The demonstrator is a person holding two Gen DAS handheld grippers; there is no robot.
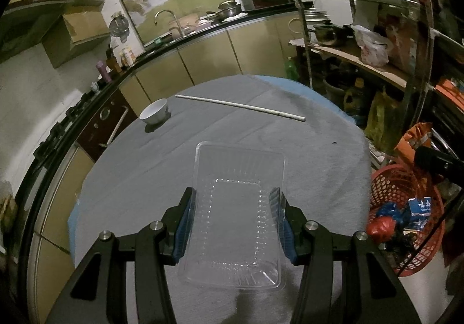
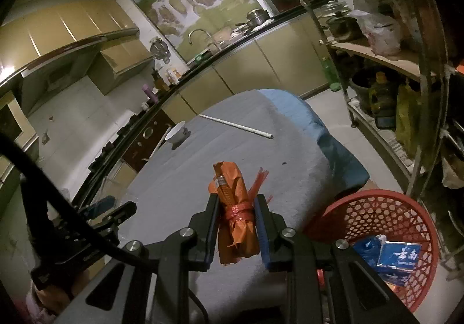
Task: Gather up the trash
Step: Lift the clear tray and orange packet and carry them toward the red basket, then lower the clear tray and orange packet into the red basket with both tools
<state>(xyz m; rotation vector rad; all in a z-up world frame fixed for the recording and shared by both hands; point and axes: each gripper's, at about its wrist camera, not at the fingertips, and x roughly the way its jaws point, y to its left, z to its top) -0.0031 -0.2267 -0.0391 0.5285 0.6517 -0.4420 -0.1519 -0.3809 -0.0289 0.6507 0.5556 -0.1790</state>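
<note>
Bowl (image 1: 154, 114), white rod (image 1: 240, 107) beyond tray (image 1: 240, 208)

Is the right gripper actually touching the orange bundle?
Touching. The right wrist view shows both pads of the right gripper pressed against the sides of the orange bundle, no gap.

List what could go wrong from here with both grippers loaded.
The left gripper pinches a thin clear plastic tray; it may buckle and slip out. The right gripper holds the orange wrapped bundle over the table, not the red basket, so releasing now would likely miss.
</note>
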